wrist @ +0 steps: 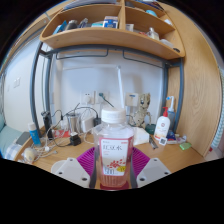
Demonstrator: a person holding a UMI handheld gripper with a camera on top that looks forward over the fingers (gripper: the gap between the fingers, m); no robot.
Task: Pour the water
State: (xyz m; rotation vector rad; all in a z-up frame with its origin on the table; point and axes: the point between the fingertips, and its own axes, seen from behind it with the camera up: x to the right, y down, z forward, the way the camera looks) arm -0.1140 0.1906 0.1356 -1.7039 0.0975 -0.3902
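The gripper (112, 168) has a clear plastic bottle (114, 150) standing upright between its two fingers, the magenta pads (88, 158) close against its sides. The bottle has a white cap and a pink label. Beyond it lies a wooden desk (185, 155), with a white spray bottle (162, 127) near its right edge and a metal kettle (74, 122) and tangled cables toward the left. A wooden shelf (110, 36) hangs above.

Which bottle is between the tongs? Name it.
The clear red-labelled bottle, white cap, between the tongs; the white bottle stands farther back on the desk.
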